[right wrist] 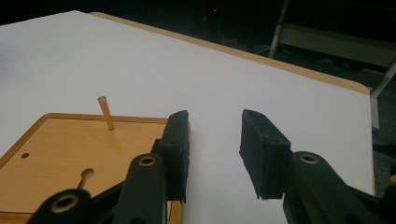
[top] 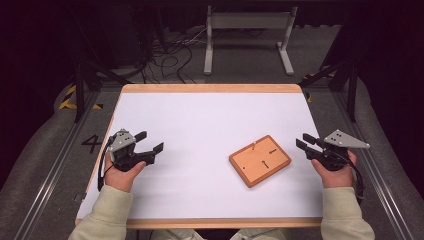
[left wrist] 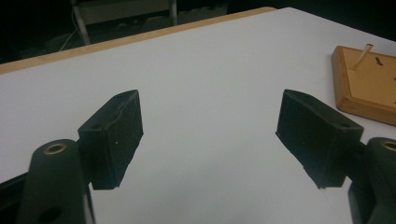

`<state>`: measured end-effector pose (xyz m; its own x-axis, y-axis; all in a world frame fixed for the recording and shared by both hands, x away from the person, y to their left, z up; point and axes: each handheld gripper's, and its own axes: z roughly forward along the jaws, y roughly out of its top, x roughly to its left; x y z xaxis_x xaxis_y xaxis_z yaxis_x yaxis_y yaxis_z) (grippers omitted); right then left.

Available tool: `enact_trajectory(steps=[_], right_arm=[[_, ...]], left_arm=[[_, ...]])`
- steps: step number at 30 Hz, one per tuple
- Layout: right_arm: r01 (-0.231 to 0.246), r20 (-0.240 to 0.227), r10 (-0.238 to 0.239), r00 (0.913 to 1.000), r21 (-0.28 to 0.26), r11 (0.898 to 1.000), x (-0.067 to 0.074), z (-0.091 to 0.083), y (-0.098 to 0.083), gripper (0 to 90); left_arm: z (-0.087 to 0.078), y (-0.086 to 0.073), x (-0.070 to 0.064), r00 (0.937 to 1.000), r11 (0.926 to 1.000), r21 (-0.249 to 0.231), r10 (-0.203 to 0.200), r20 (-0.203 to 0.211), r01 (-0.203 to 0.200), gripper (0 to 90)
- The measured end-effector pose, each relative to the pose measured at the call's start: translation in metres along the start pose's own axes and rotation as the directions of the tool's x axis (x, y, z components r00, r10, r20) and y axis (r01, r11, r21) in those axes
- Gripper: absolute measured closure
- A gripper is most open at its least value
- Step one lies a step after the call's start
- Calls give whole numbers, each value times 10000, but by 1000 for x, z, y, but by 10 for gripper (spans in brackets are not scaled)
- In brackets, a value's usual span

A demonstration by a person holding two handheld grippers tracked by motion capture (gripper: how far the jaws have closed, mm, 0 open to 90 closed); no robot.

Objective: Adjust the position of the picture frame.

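Wooden board at 4 o'clock on table, one peg upright, another lying flat. Left gripper at 9, right gripper at 3, both agape, empty. Risk: jaw clipping upright peg, shoving board.

Surface: matt white, smooth, light wood edging. Board: smooth wood, slight sheen; upright peg looks like brass-toned metal, hard to tell. Left gripper and right gripper: matt black plastic jaws, brass-coloured rivets.
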<state>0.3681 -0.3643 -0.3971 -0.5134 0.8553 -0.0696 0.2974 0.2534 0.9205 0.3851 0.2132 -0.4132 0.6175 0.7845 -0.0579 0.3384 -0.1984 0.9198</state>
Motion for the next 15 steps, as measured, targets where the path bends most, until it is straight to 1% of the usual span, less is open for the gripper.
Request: enact_trajectory(steps=[5,8,10,15], right_arm=[[32,-6,-32,10000,-6,10000,1,1,1,622],[207,-111,-208,9997,-18,9998,2,3,2,618],[340,-91,-340,9994,-5,9994,3,3,2,615],[433,-88,-434,9990,-58,9990,4,2,3,608]], left_arm=[[-1,0,0,10000,10000,-6,-50,10,50,230],[-1,0,1,9999,9999,-31,-145,41,145,230],[-1,0,2,9997,9998,-15,-211,89,211,230],[0,0,1,9998,9998,-75,-174,68,174,230]])
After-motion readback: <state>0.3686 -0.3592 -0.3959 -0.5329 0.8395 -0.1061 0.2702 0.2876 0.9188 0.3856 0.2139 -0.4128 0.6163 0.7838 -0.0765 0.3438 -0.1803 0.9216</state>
